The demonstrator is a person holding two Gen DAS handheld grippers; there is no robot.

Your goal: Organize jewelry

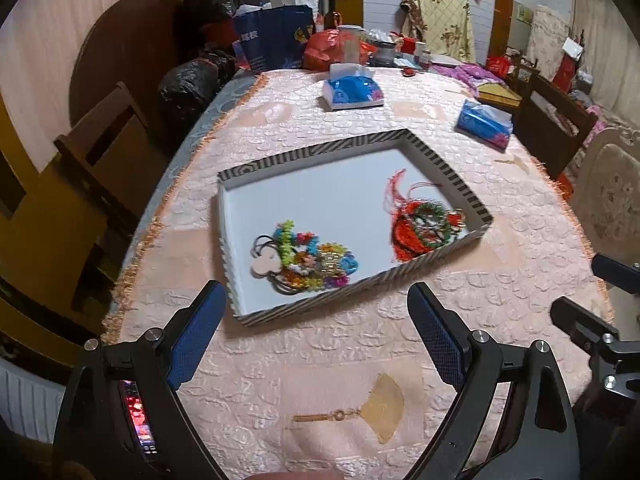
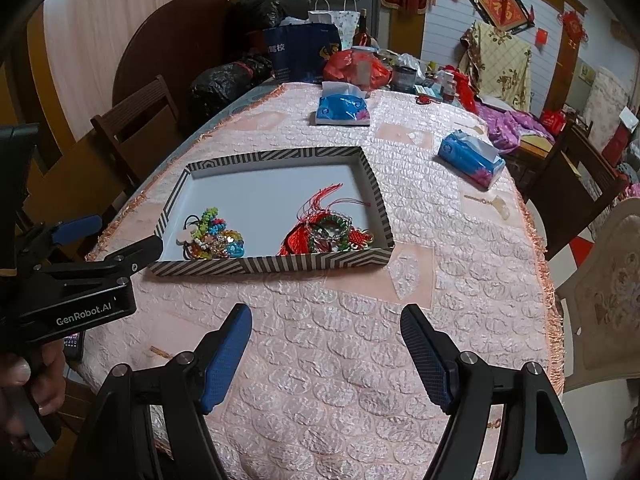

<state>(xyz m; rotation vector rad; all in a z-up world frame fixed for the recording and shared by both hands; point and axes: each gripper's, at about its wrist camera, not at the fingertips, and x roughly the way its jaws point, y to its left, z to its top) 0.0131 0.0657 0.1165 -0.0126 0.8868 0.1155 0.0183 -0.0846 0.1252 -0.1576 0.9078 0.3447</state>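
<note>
**A:** How are the left tongs (image 1: 316, 312) and the right tongs (image 2: 326, 326) set?

**B:** Both pairs are held apart, with nothing gripped between the blue textured pads (image 1: 198, 340). Each is held above the pink embossed cloth covering the desk (image 2: 360, 340), on the near side of the shallow rectangular tray with the black-and-white striped rim (image 1: 316, 146). In the right wrist view the left tongs are also seen at the left edge, just beside the tray's near left corner.

**A:** Where is the jewelry found?

**B:** It is all seen inside the tray, on its white floor, in two heaps. A bunch of multicoloured beaded bracelets with dark hair ties (image 1: 304, 260) is piled toward the near left corner. A red tasselled knot ornament tangled with a green bead bracelet (image 1: 424, 224) is gathered in the near right corner, against the rim; its red cords are trailed toward the tray's middle. The two heaps are kept apart by a bare white strip.

**A:** What else is carried on the desk?

**B:** Two blue soft tissue packs are laid beyond the tray: one (image 2: 344, 110) toward the far end, one (image 2: 472, 158) toward the right edge. Bags and bottles are crowded at the far end.
</note>
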